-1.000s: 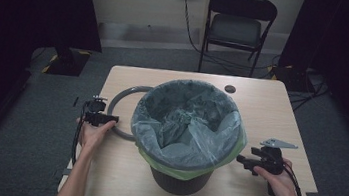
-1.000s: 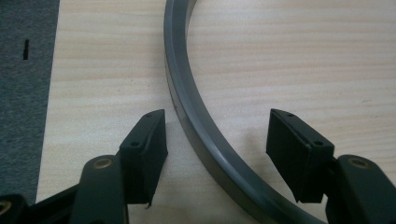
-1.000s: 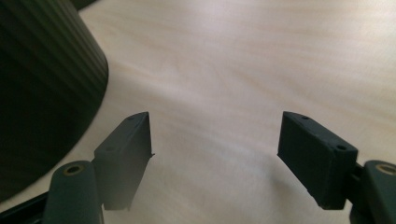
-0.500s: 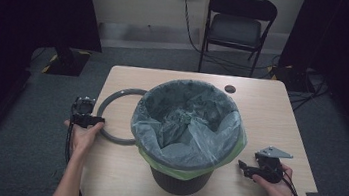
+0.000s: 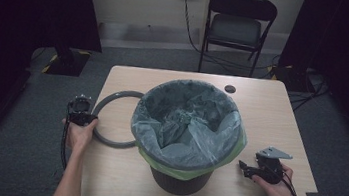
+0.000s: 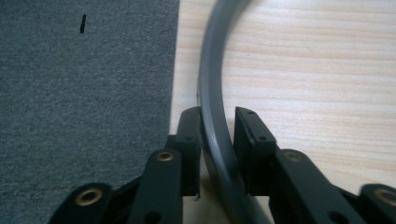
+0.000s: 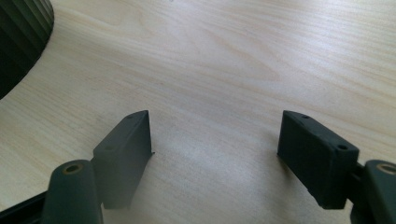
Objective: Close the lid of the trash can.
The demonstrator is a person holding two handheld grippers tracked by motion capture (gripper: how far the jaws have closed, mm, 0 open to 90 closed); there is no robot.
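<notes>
**Grey ring lying at the table's left edge**

We are looking at a thin grey ring (image 5: 109, 120), a plain hoop of smooth, matte material. It is lying flat on the light wooden table (image 5: 280, 121), near its left edge, with its right part running out of sight behind the lined bin (image 5: 186, 129). In the left gripper view the rim (image 6: 212, 116) is curving up and away over the wood grain, and its near stretch is sitting between the two black jaws of the left hand-held gripper (image 6: 217, 135), which have just been closing around it.
</notes>
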